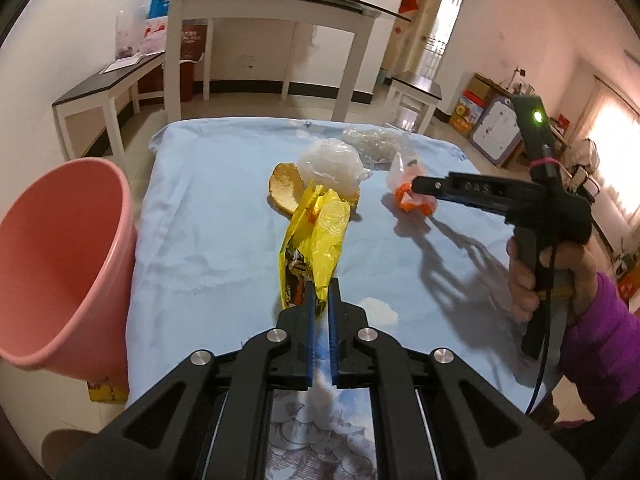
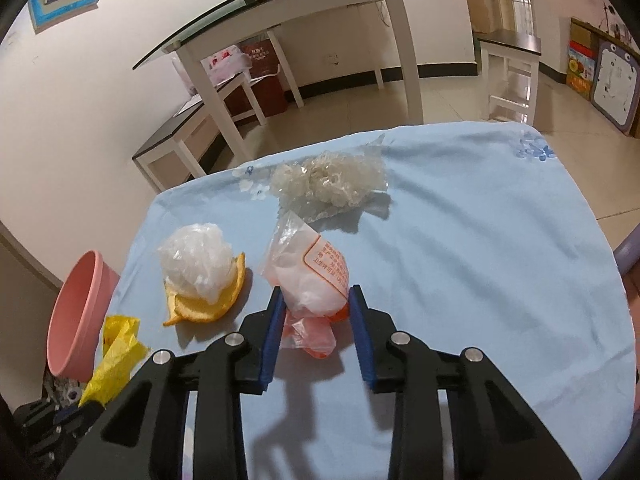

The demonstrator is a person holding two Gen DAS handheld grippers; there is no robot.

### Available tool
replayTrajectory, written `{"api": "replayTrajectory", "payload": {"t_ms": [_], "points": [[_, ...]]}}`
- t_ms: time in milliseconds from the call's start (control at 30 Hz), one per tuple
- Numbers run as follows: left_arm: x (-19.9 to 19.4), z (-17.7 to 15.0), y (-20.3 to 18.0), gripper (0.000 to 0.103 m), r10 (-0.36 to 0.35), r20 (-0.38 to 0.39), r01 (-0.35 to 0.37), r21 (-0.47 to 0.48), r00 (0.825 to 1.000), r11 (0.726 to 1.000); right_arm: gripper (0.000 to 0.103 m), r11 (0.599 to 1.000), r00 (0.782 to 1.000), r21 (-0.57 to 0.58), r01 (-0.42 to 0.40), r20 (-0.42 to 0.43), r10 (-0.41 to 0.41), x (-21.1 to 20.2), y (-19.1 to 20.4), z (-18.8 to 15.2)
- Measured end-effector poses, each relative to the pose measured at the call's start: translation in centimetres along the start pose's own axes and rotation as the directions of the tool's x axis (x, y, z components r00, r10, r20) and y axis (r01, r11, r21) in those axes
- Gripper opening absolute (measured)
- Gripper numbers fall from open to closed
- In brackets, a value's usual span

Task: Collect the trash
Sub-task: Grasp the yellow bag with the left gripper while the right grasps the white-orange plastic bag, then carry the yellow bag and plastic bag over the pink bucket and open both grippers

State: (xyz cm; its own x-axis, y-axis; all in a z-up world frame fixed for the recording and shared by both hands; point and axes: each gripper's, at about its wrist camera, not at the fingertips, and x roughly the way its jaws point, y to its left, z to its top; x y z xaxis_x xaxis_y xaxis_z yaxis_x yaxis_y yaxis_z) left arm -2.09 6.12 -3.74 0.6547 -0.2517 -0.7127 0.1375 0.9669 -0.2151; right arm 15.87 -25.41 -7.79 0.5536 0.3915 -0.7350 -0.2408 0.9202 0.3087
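Note:
My left gripper (image 1: 324,284) is shut on the lower end of a yellow snack wrapper (image 1: 316,236), which hangs above the blue-clothed table (image 1: 208,248). A pink bin (image 1: 60,260) stands tilted off the table's left edge. In the right wrist view my right gripper (image 2: 316,292) has its blue pads against both sides of a clear plastic bag with orange print (image 2: 316,272), which rests on the cloth. An orange peel (image 2: 208,308) lies left of that bag under a crumpled white plastic bag (image 2: 196,264). A wad of clear plastic (image 2: 328,180) sits farther back.
A person's hand (image 1: 524,276) in a purple sleeve holds the right gripper's handle. Beyond the table stand a white glass-topped table (image 1: 260,4), a dark-topped bench (image 1: 104,84) and a stool (image 1: 416,88). Boxes line the right wall. The cloth to the right of the bags is bare.

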Motion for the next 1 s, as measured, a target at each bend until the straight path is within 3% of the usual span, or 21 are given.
{"api": "replayTrajectory", "payload": {"t_ms": [600, 1000], "points": [[-3.6, -1.1, -0.9, 0.005, 0.067, 0.095, -0.057, -0.100, 0.993, 0.993, 0.031, 0.994, 0.994, -0.045, -0.096, 0.050, 0.098, -7.8, 2.3, -4.8], [-5.2, -2.6, -1.8, 0.005, 0.123, 0.130, -0.106, -0.134, 0.984, 0.985, 0.031, 0.983, 0.989, -0.119, -0.137, 0.036, 0.142, -9.5, 5.4, -7.7]]}}
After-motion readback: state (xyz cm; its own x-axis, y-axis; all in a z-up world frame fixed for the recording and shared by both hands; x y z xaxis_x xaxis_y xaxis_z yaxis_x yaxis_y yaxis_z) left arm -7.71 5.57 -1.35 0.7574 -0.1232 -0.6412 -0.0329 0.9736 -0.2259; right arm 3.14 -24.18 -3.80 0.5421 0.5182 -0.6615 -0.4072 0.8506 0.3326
